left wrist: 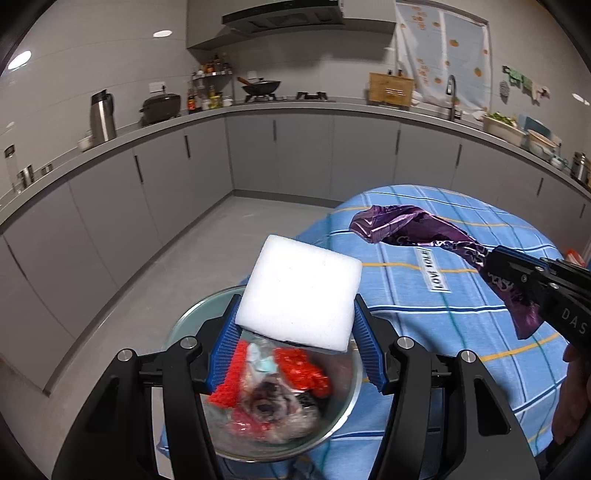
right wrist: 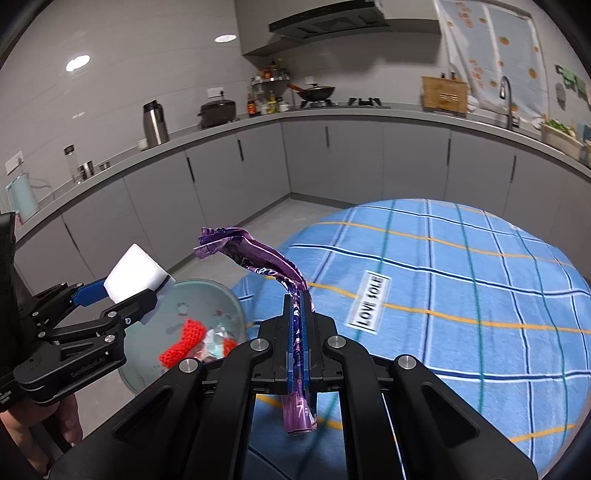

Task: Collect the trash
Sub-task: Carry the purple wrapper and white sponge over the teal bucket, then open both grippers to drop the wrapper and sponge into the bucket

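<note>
The left gripper point(left wrist: 295, 325) holds a white foam block point(left wrist: 301, 291) squeezed between its blue fingers point(left wrist: 225, 350), the block sticking forward past the tips and tilted up, hanging directly above a glass bowl point(left wrist: 343, 410). In the bowl lie a red knitted piece point(left wrist: 306, 371) and some crumpled wrappers point(left wrist: 269, 402), blurred so that no more can be told of them. The right gripper point(right wrist: 298, 306) is closed flat on a purple foil wrapper point(right wrist: 255, 254): the wrapper runs lengthwise between the two fingers point(right wrist: 288, 332), its twisted end reaching out ahead and to the left, its other end hanging loose behind the fingers. From the left wrist view the wrapper point(left wrist: 406, 229) is held in the air over the table, to the right of the foam block and apart from it. The table point(right wrist: 461, 295) is round, covered by a blue checked cloth with yellow and dark lines and a white label reading LOVE SOLE point(right wrist: 369, 306); the bowl sits at its left edge. Beyond is a kitchen with grey cupboards point(left wrist: 295, 155), a grey floor point(left wrist: 177, 266), a long counter carrying a steel flask point(left wrist: 102, 115), a dark cooker pot point(left wrist: 160, 107), and a wok point(left wrist: 260, 88) on the hob under an extractor hood point(left wrist: 284, 16), and a tap point(left wrist: 451, 96) by a curtained window.
</note>
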Tool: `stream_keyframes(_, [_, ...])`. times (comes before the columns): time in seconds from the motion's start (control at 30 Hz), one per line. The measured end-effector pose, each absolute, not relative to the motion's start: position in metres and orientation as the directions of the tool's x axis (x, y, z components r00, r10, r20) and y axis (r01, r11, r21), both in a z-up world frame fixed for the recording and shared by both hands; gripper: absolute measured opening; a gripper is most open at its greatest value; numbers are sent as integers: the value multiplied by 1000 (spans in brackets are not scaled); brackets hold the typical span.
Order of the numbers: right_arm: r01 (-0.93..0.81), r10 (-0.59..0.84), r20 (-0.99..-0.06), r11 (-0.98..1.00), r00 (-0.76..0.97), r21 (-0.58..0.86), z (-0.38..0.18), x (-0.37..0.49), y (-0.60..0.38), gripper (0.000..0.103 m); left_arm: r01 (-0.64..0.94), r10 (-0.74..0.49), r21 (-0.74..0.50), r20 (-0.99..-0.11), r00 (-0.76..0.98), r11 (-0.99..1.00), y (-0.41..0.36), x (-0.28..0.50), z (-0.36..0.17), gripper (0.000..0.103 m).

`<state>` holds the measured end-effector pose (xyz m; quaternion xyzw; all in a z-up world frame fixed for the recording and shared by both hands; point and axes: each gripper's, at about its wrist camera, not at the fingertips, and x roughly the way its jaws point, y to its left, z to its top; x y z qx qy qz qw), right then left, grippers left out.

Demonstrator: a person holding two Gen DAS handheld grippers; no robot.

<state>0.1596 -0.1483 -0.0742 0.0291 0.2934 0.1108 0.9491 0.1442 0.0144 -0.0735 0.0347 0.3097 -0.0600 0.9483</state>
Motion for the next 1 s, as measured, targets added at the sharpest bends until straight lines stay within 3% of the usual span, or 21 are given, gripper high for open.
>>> stream_keyframes(0.7, [-366,329,-596,929,732,62,-89,204,-55,6,-22,26,15,-633,774,1000,83,159,-97,61])
stream_keyframes(0.83, [-372,346,-592,924,728,82,-95,209,-53,23,-34,33,11,-639,769,999,83,160,-102,69])
stream_keyframes(1.0, [-349,345,-594,930,727,112,-98,210,-63,31,-48,49,18,-637,769,999,86,160,-103,79])
